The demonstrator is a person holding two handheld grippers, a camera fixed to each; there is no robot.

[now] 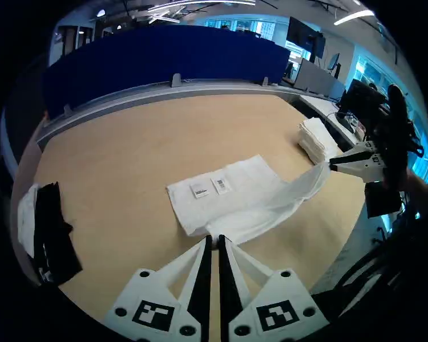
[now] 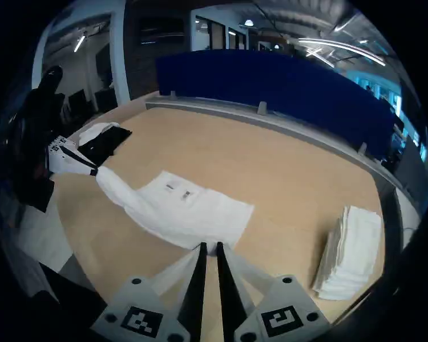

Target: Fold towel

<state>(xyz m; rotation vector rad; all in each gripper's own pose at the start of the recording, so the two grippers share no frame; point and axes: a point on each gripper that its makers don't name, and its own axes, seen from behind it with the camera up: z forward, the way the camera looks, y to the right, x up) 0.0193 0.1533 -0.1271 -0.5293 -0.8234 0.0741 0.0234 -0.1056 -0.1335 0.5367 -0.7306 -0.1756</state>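
While I hold the towel (image 1: 237,194), left gripper (image 1: 214,238) and right gripper (image 2: 208,245) clamped on corners | risk: shallow pinch could slip, skewing fold

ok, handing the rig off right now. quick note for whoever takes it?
Left gripper: shut on one near corner of the towel.
Right gripper: shut on the other near corner.
Towel: on the table, labels up, near edge lifted between the grippers, the rest flat.
Stack of folded towels: at the table's edge.
Done: both corners gripped; no fold laid yet.
Left: probably carry the held edge over to the far edge, lay it down, release.
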